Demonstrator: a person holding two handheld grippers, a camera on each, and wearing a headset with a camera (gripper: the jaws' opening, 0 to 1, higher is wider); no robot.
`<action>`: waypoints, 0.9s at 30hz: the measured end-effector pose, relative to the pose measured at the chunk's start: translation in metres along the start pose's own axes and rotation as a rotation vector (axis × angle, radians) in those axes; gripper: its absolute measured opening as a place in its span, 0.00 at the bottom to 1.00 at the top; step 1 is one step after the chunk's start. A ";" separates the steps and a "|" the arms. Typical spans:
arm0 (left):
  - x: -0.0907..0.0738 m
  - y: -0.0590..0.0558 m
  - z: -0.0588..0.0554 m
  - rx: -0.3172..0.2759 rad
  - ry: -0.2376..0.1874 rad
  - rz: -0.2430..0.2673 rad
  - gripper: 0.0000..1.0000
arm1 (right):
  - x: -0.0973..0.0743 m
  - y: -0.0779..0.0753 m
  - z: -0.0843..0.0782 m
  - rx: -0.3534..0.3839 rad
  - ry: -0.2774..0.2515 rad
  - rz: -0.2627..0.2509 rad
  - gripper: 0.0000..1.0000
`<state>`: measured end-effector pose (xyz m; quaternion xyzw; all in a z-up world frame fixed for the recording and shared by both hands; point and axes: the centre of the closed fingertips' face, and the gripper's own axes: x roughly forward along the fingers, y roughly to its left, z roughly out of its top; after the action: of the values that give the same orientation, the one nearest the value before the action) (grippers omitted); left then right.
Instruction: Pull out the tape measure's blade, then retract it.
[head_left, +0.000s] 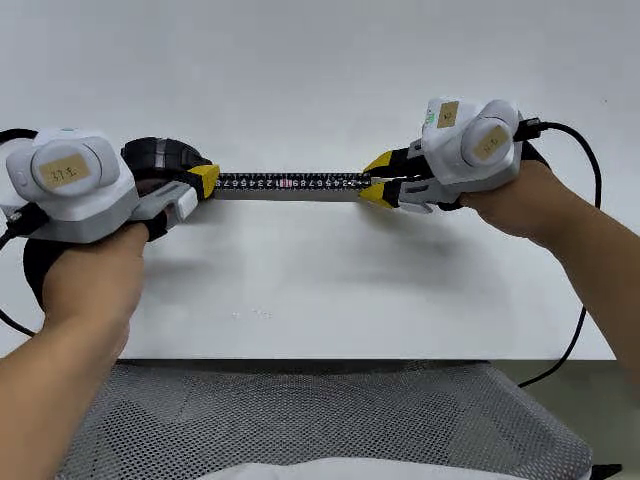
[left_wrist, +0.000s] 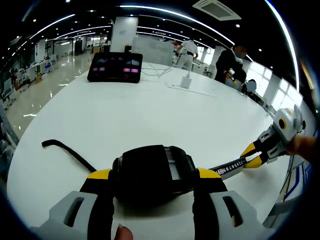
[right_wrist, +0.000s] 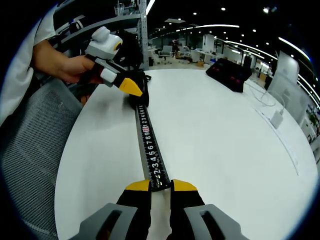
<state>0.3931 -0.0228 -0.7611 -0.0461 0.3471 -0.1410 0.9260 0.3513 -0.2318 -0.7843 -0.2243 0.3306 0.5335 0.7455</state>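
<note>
We see a big white table (head_left: 320, 70). A grey mesh chair (head_left: 330, 420) is tucked in at its near edge. Black cables (head_left: 582, 260) run from the grippers. The room is a wide hall with long lights on the ceiling. Far off on the table sits a black screen (left_wrist: 115, 66), and people (left_wrist: 227, 62) stand behind it.

The far people are blurry. The chair is cut off at the bottom of the head view. The very tip of the blade (right_wrist: 150, 150) is hidden between the right jaws. In the head view part of the tape measure (head_left: 160, 158) is hidden behind the left gripper (left_wrist: 153, 175). We cannot tell if the blade touches the table or hangs just over it.

The tape measure is on the left side, clamped between the left gripper's yellow tips. The right gripper (right_wrist: 161, 187) is pinched tight on the end of the blade. The blade is pulled out straight. It runs left to right across the table, from the black case to the right gripper, with its numbers facing up.
</note>
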 end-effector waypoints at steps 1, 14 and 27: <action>0.000 0.000 0.000 -0.002 -0.001 -0.001 0.59 | 0.001 0.001 0.001 0.000 -0.001 0.001 0.10; 0.000 0.000 0.000 -0.008 -0.002 -0.005 0.59 | 0.015 0.004 0.016 -0.007 -0.024 0.017 0.10; 0.000 0.000 0.000 -0.010 -0.004 -0.009 0.59 | 0.032 0.010 0.033 -0.016 -0.049 0.037 0.10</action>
<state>0.3931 -0.0227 -0.7604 -0.0524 0.3459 -0.1433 0.9258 0.3569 -0.1855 -0.7853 -0.2110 0.3120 0.5552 0.7416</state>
